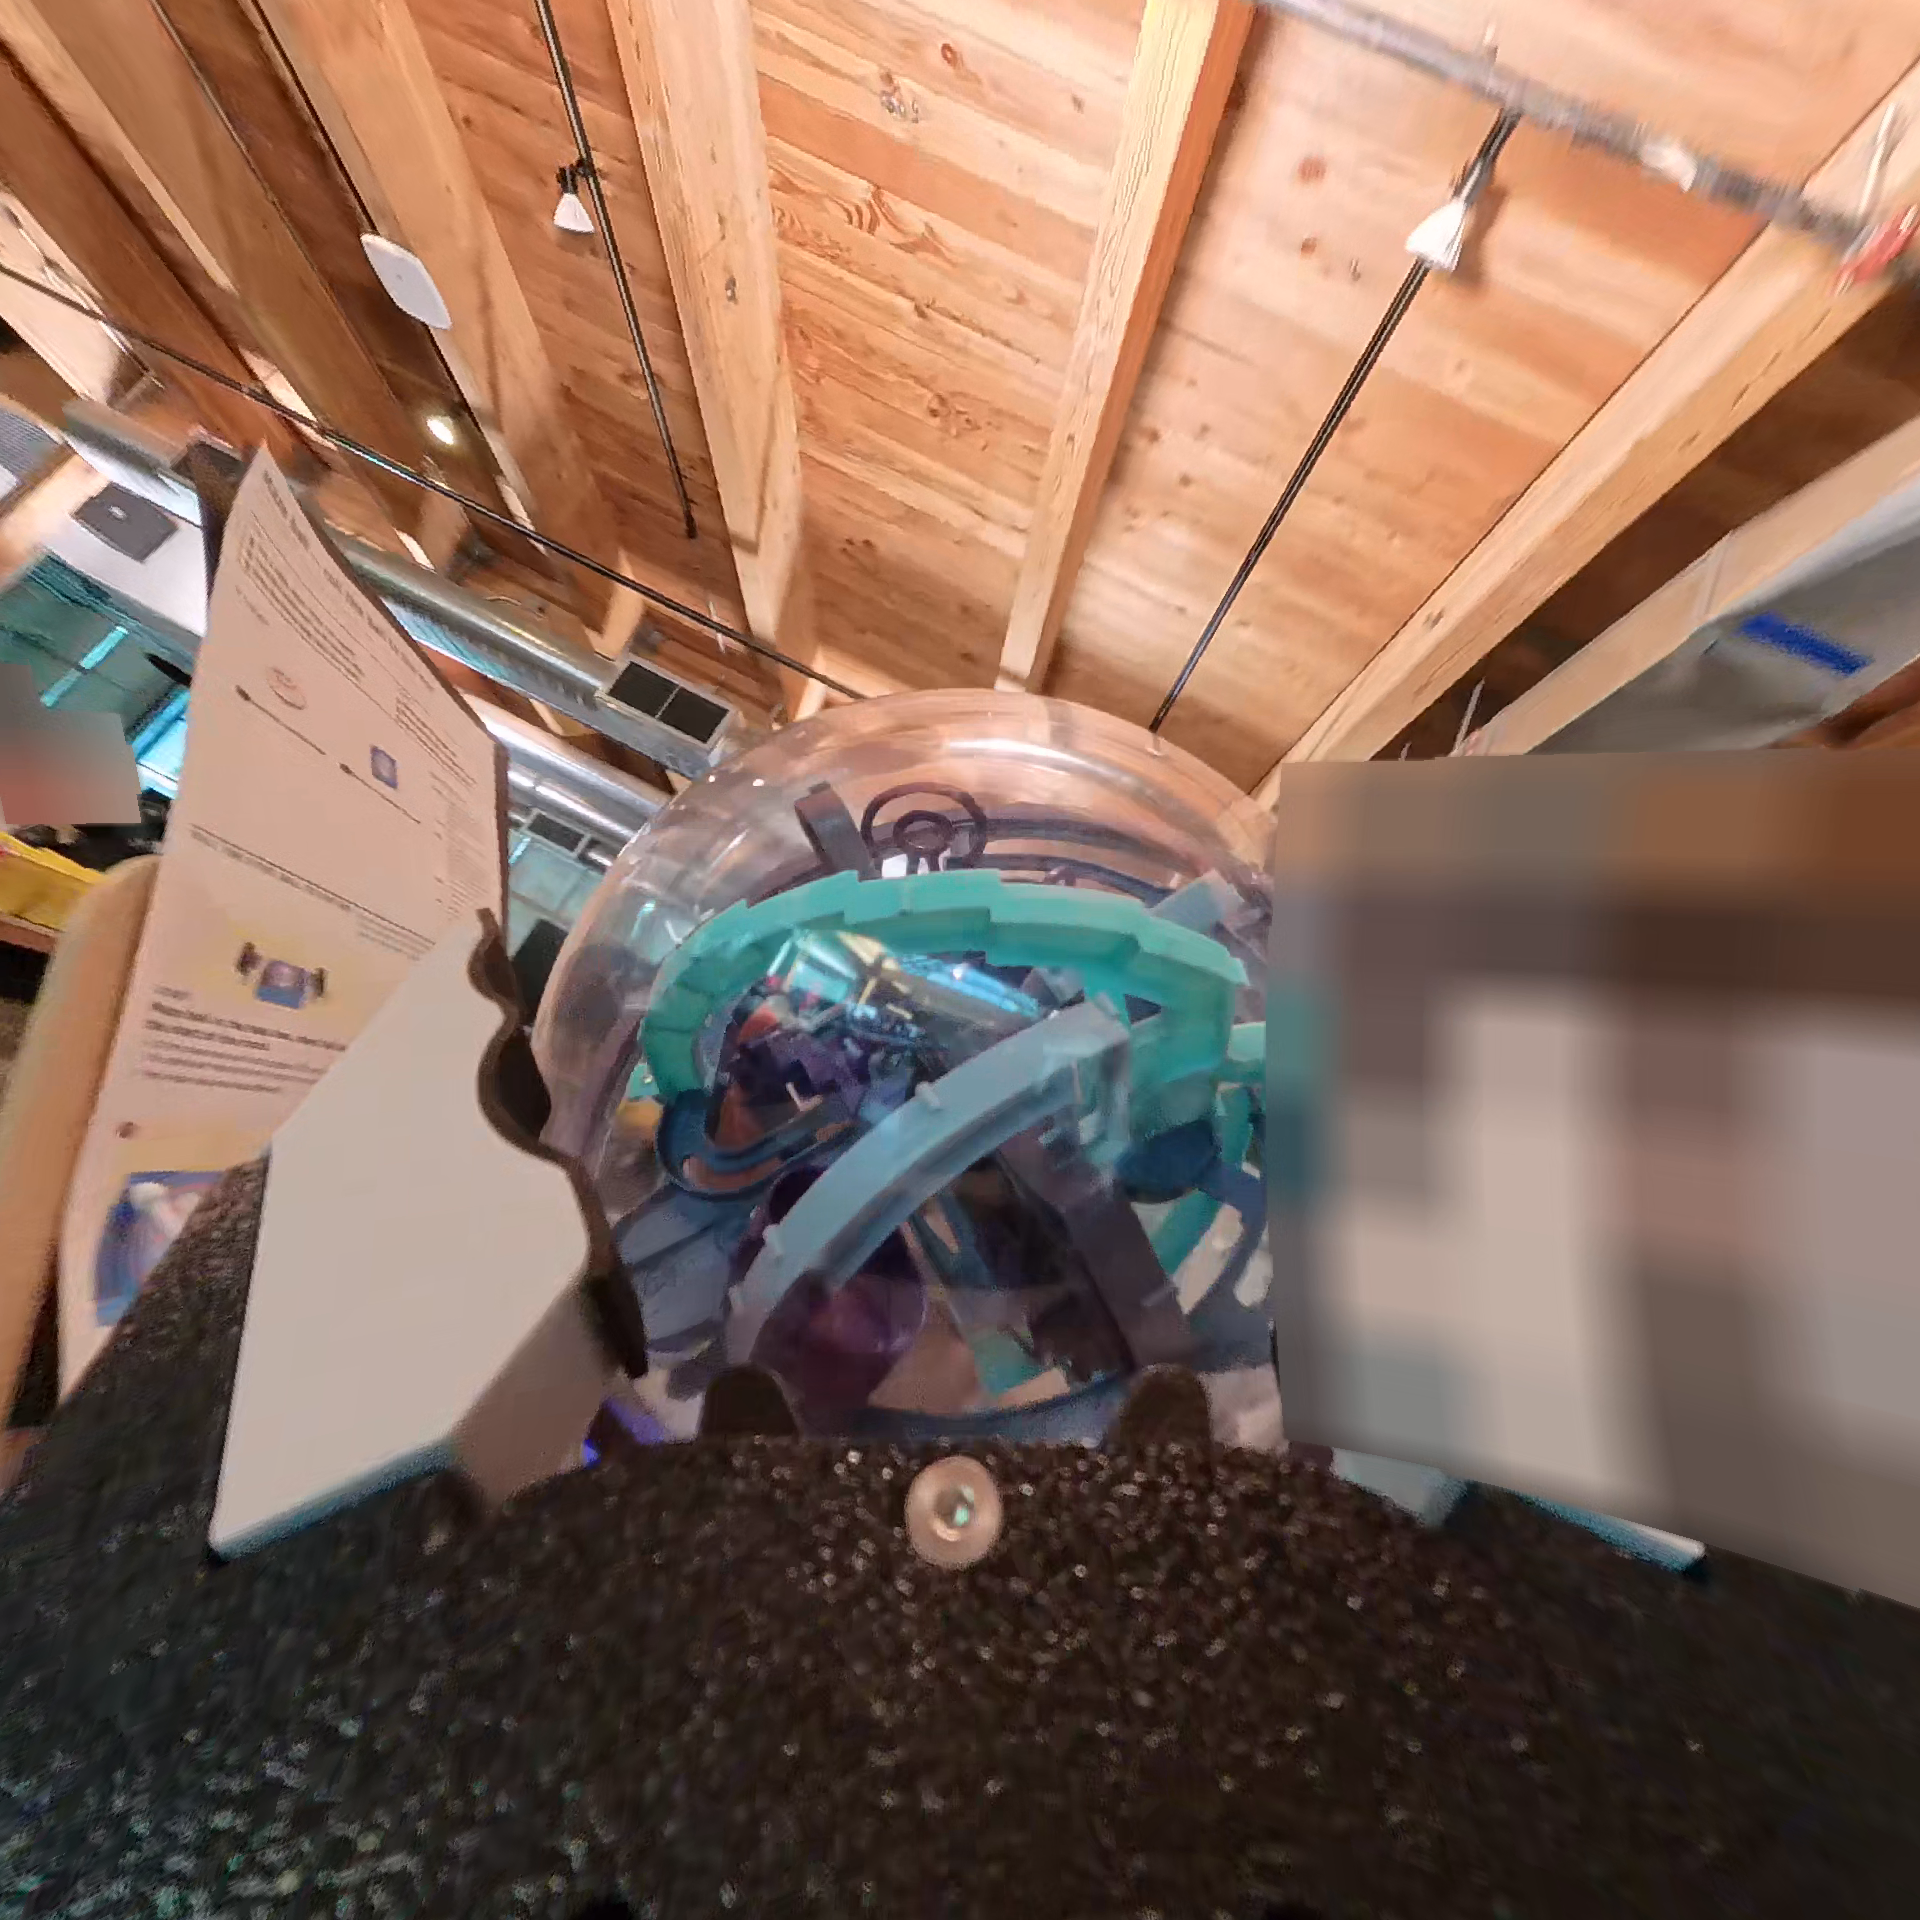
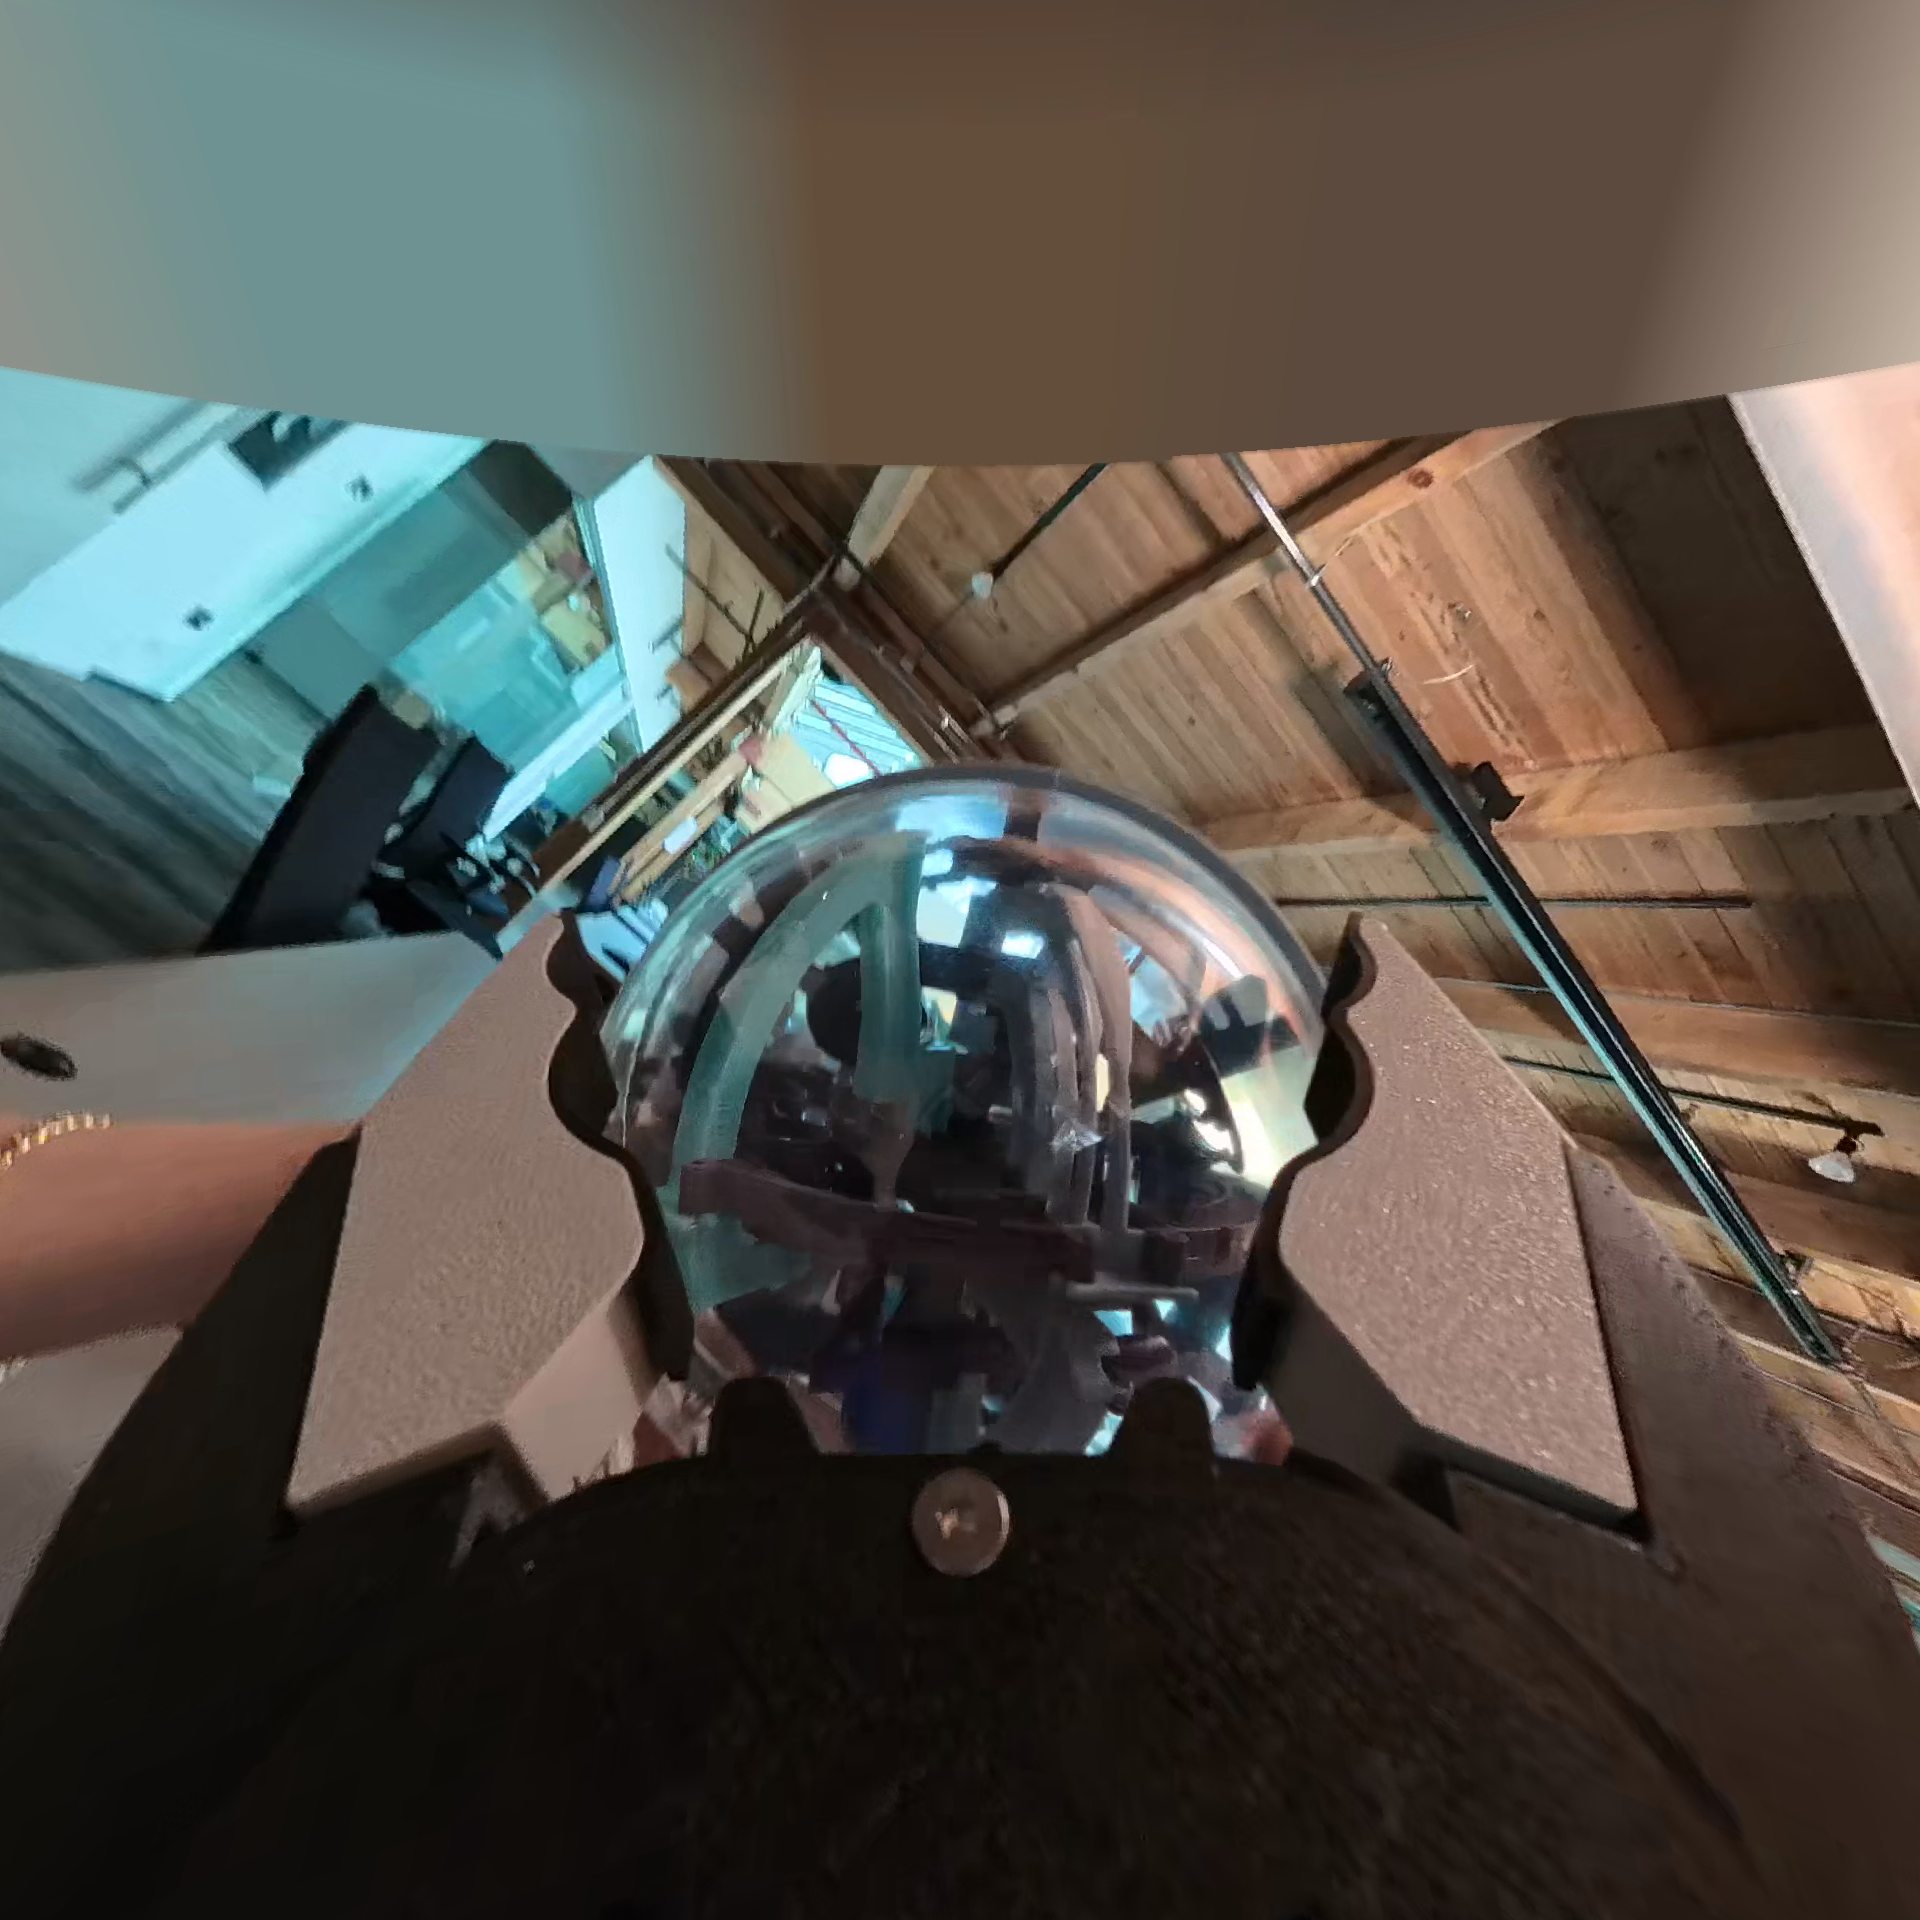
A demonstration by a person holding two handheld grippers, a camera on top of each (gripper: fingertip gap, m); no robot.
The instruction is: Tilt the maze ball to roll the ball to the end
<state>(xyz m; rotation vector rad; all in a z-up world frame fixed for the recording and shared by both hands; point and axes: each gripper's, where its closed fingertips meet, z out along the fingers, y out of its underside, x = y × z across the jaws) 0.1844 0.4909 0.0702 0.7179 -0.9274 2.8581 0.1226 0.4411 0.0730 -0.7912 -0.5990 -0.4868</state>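
wooden ceiling beams fill the background, so both cameras look upward. one maze ball (image 2: 961, 1081), a clear globe, sits straight ahead between the right tongs (image 2: 961, 1049), clamped on its two sides. the left tongs (image 1: 894, 1101) press one finger against it; the other is hidden, probably clamped too. both equally near. small ball inside: cannot find it. one printed card (image 1: 312, 831) stands left of the globe.

Left gripper (image 1: 935, 1039) right finger hidden by mosaic patch.
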